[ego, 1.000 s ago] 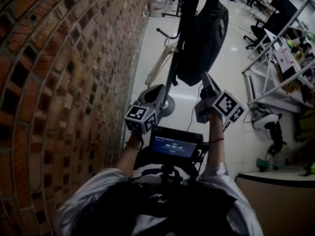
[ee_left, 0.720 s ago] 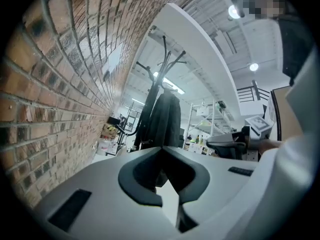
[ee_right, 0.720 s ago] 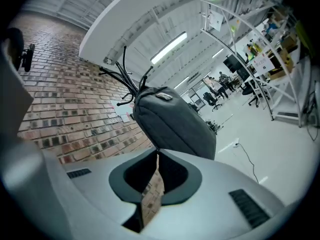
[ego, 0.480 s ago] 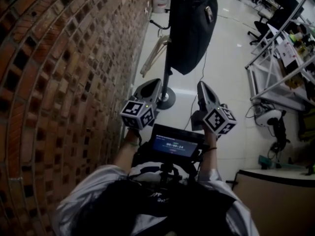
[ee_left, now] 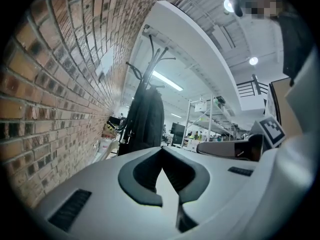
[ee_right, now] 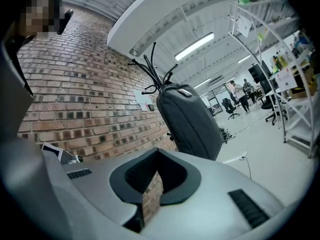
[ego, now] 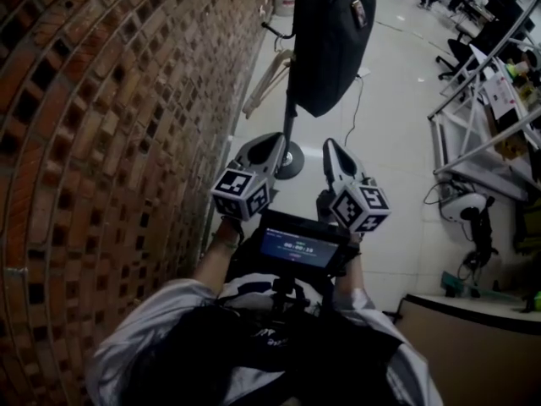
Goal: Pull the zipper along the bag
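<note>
A black bag (ego: 330,41) hangs on a coat stand beside the brick wall. It also shows ahead in the left gripper view (ee_left: 147,121) and in the right gripper view (ee_right: 192,121). Its zipper is too small to make out. My left gripper (ego: 272,138) and right gripper (ego: 328,145) are held side by side below the bag, well apart from it and pointing towards it. In each gripper view the jaw tips meet, left gripper (ee_left: 161,148) and right gripper (ee_right: 158,151), with nothing between them.
The stand's round base (ego: 287,163) rests on the pale floor just beyond the grippers. A brick wall (ego: 110,100) runs close along the left. Metal racks (ego: 482,117) and a cabinet (ego: 473,337) stand at the right. A screen device (ego: 297,248) sits at the person's chest.
Both grippers have drawn back from the bag towards the person. The right gripper, which was at the bag's lower end, has come away from it, dropped and rolled.
</note>
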`<state>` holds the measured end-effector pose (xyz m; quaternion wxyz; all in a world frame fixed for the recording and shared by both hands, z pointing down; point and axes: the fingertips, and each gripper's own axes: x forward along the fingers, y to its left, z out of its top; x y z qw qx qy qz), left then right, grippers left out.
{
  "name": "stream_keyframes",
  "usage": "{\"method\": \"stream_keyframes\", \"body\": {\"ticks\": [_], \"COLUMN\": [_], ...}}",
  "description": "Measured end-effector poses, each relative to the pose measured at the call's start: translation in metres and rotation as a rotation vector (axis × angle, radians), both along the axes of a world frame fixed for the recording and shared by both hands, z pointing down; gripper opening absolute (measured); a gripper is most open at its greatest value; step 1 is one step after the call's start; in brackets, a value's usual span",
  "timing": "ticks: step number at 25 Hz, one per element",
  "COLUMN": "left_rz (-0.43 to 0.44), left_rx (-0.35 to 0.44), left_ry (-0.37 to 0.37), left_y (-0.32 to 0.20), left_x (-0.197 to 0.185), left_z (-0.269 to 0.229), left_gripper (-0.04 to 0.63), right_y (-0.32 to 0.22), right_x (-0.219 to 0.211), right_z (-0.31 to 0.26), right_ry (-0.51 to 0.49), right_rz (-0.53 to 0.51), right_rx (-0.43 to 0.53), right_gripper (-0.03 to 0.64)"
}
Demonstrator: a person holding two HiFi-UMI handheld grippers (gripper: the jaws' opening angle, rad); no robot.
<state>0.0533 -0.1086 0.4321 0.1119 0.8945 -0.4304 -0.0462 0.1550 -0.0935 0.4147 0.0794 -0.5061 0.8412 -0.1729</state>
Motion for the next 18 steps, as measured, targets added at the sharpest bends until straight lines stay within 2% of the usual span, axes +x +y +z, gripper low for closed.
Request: {"method": "stream_keyframes", "body": {"ticks": [6, 18], "left_rz": [0.001, 0.001], "left_rx": [0.027, 0.022], "left_ry": [0.000, -0.003], "left_y": [-0.002, -0.005], "left_x": [0.001, -0.001], "left_z": [-0.004, 0.001], "left_gripper": [0.002, 0.002], "right_y": [0.000, -0.002], "right_x": [-0.005, -0.016], "right_z": [0.007, 0.004], "right_ry": [0.013, 0.028], "right_rz": [-0.012, -0.038], "right_rx": [0.003, -0.015], "right_gripper": [-0.011, -0.011]}}
